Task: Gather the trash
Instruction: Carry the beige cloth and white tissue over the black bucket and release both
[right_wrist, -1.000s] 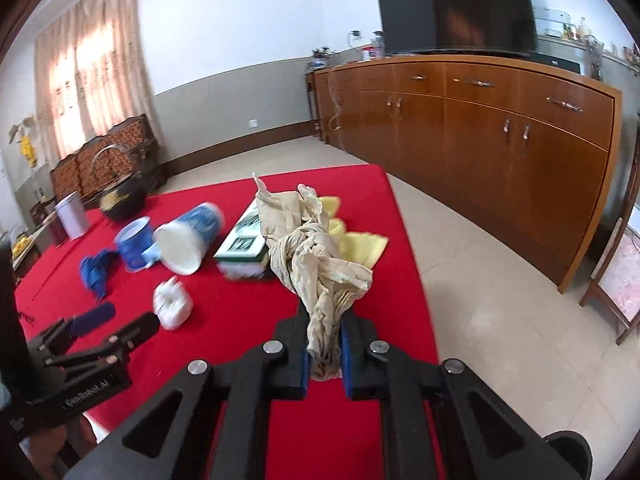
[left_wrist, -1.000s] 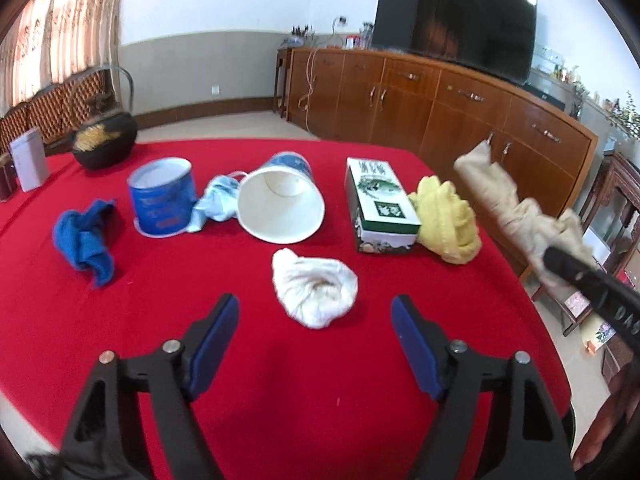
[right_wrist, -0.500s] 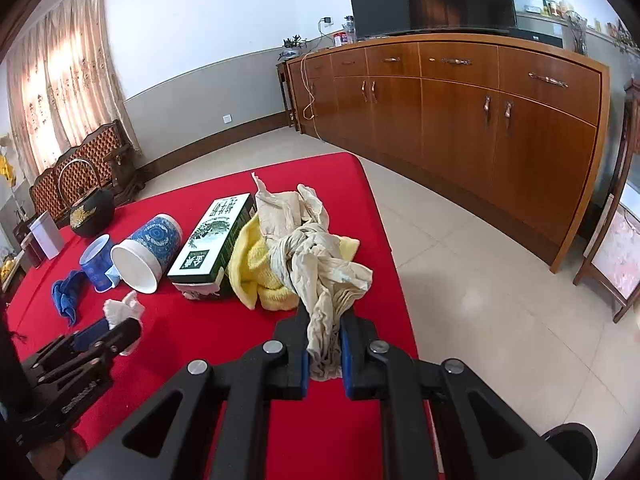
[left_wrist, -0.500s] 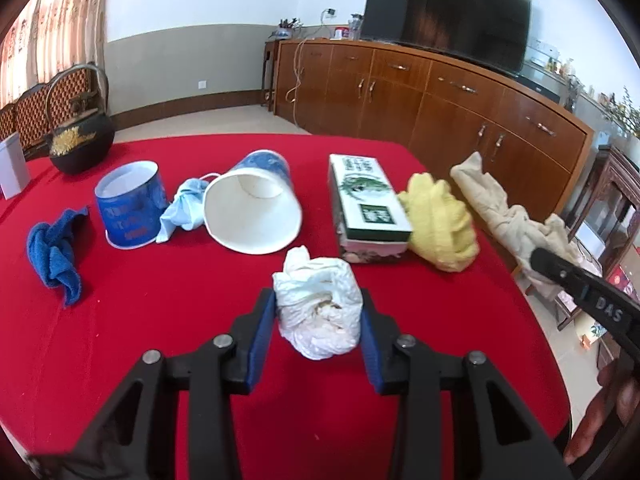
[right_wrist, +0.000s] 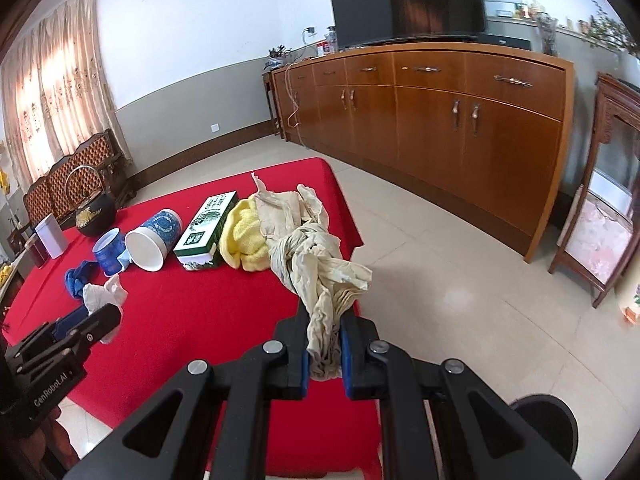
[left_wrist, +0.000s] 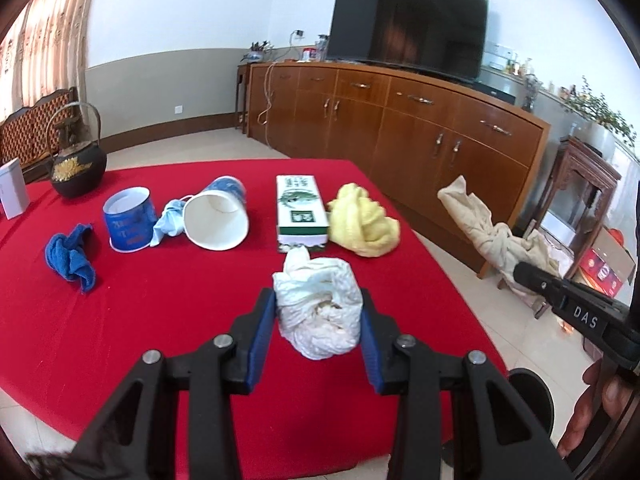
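My left gripper [left_wrist: 318, 300] is shut on a crumpled white plastic wad [left_wrist: 324, 320], held a little above the red tablecloth [left_wrist: 160, 300] near its front edge. Over the table's right edge, my right gripper [right_wrist: 324, 344] is shut on a twisted beige wad [right_wrist: 316, 256] that sticks up from the jaws. The left wrist view shows that beige wad [left_wrist: 488, 232] at the far right. On the table lie a tipped paper cup [left_wrist: 216, 216], a crumpled light-blue mask [left_wrist: 168, 222] and an upright blue cup [left_wrist: 130, 220].
A green-and-white box [left_wrist: 300, 208], a yellow cloth [left_wrist: 364, 220], a blue cloth [left_wrist: 72, 256] and a black teapot [left_wrist: 78, 164] also sit on the table. A long wooden sideboard [left_wrist: 400, 120] lines the far wall. A dark round object [right_wrist: 544, 424] lies low on the tiled floor at right.
My left gripper closed on the white wad and raised it off the cloth. My right gripper carried the beige wad outward past the table's right edge.
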A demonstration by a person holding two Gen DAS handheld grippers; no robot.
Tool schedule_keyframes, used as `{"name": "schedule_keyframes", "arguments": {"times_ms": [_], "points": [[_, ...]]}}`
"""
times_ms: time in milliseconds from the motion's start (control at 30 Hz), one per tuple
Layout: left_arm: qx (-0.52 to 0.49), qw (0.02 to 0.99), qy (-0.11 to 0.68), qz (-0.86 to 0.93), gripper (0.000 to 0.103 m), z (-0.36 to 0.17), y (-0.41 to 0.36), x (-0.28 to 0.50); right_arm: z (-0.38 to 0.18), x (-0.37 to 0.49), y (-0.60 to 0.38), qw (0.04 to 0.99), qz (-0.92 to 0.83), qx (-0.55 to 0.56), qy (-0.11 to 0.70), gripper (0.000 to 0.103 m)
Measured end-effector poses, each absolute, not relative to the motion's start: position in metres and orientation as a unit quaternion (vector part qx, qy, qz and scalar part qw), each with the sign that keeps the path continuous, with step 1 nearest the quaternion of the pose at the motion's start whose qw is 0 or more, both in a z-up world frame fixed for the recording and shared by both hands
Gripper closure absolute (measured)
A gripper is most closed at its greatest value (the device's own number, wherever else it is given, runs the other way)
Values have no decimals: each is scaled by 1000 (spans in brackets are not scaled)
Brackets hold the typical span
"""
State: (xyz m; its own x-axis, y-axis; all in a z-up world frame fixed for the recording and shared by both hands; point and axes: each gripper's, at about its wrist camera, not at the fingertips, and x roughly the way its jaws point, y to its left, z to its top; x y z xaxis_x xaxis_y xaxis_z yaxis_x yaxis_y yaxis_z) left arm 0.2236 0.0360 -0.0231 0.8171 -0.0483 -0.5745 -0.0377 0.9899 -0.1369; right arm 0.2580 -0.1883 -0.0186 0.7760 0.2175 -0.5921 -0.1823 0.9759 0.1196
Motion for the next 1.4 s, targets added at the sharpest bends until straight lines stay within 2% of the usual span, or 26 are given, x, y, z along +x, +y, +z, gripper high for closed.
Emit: {"name": "schedule_keyframes", "arguments": {"times_ms": [667,1400], "points": [[-29,952,294,-85,62,-14,-52,187,-12,175,-300,948,23,52,314,91],[21,915,329,-232,62,-40,-192,179,-52,108,-442,929,-78,79,353,91]]}}
